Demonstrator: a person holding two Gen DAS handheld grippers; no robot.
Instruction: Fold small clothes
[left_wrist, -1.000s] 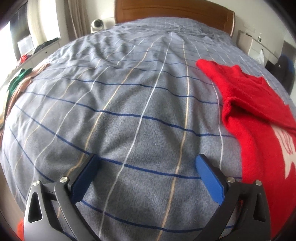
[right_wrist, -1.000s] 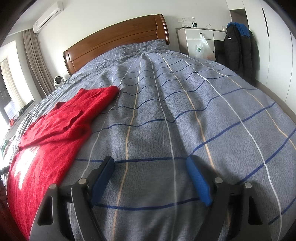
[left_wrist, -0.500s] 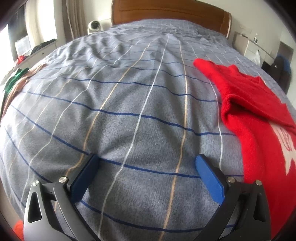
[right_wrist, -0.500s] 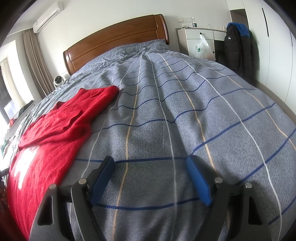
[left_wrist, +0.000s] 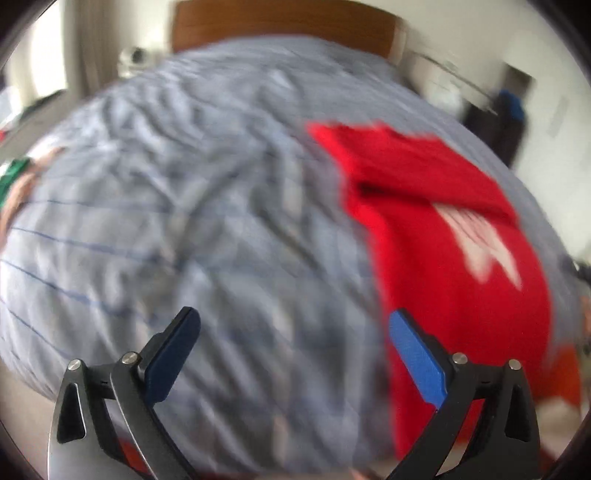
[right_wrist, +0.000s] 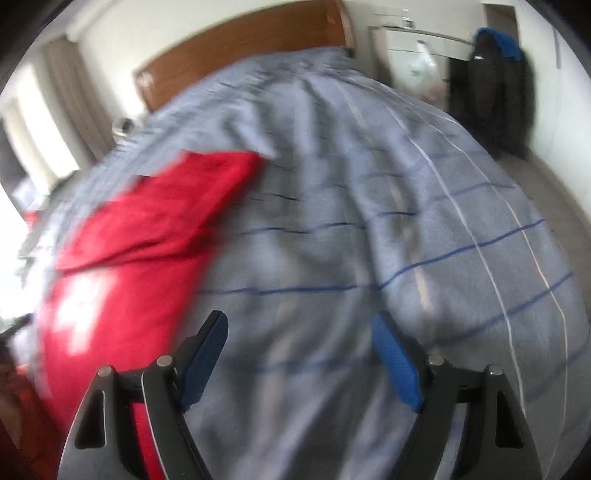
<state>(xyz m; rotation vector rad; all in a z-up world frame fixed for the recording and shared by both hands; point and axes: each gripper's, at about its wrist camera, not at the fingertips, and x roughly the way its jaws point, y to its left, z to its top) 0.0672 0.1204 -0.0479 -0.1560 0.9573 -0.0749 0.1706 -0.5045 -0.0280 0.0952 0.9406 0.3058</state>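
Left wrist: one red garment (left_wrist: 443, 236), two hand-held grippers (left_wrist: 291, 350) (right_wrist: 299, 354) spread, empty.

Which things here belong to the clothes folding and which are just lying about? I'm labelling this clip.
For the job:
- red garment with a white print, lying on the grey striped bedcover
- left gripper, open and empty
- right gripper, open and empty

Lying about:
- dark jacket hanging by the wall
- white plastic bag
- wooden headboard
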